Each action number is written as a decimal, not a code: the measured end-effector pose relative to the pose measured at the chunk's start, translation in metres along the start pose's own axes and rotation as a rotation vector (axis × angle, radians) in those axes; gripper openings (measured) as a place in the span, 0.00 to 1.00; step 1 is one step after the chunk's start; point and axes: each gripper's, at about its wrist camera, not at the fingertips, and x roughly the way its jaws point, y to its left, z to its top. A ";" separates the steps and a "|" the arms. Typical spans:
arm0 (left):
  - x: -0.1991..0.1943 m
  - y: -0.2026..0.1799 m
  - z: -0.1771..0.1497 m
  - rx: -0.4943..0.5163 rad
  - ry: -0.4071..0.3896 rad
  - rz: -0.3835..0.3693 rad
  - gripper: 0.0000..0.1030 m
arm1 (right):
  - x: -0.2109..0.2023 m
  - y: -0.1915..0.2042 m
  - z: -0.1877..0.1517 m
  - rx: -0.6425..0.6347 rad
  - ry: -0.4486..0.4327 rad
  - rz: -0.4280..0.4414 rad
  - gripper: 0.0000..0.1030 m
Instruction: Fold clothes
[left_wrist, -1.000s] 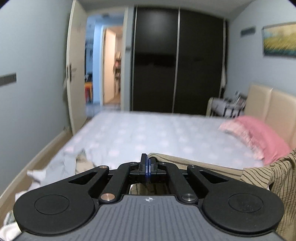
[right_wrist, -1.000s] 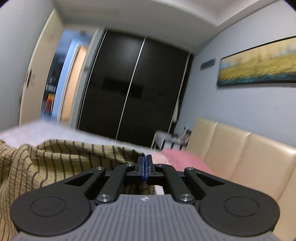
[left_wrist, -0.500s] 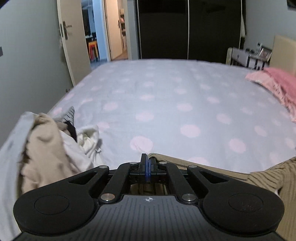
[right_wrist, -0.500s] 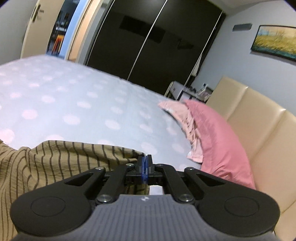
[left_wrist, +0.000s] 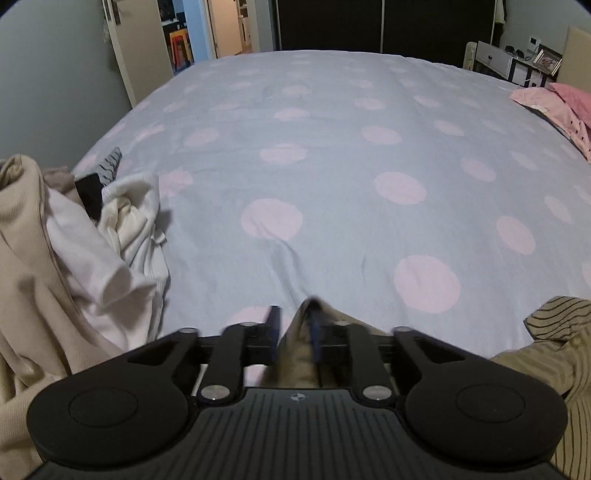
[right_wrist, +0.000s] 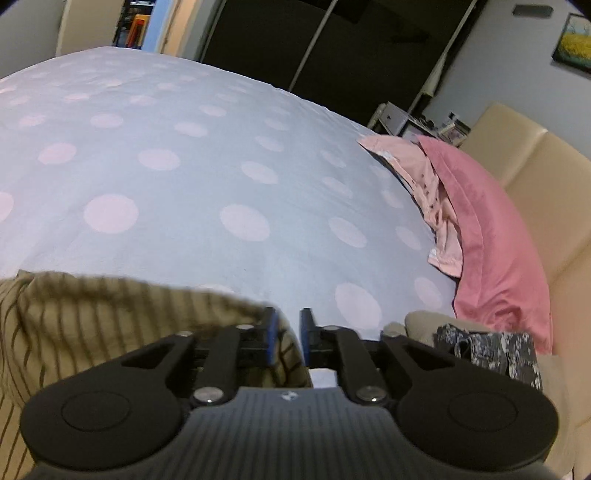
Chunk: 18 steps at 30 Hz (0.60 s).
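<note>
A tan shirt with dark stripes (right_wrist: 92, 321) lies bunched at the near edge of the polka-dot bed (left_wrist: 332, 155). In the left wrist view a fold of it (left_wrist: 295, 354) rises between the fingers of my left gripper (left_wrist: 294, 328), whose jaws are opening; the fold leans on the right finger and stands clear of the left one. More of the shirt (left_wrist: 546, 354) is heaped at the right. My right gripper (right_wrist: 287, 334) hangs low over the bed with its jaws opening too, and a striped edge sits loosely in the gap.
A pile of beige and white clothes (left_wrist: 55, 258) lies on the bed's left side. A pink pillow (right_wrist: 491, 236) and a folded pink garment (right_wrist: 424, 177) lie by the beige headboard (right_wrist: 535, 166). A dark patterned cloth (right_wrist: 491, 350) sits near the right gripper.
Both grippers have come down toward the bed and tipped downward. Their jaws, shut on the striped shirt before, now stand apart, and the shirt has sunk onto the sheet.
</note>
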 end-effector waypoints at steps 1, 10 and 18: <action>-0.002 0.002 -0.002 0.002 -0.002 0.007 0.24 | -0.001 -0.004 0.000 0.014 0.006 0.001 0.33; -0.028 0.022 -0.023 -0.001 -0.019 -0.042 0.27 | -0.028 -0.046 -0.025 0.135 0.043 0.063 0.34; -0.055 -0.007 -0.059 0.061 -0.045 -0.213 0.27 | -0.058 -0.034 -0.059 0.220 0.026 0.249 0.32</action>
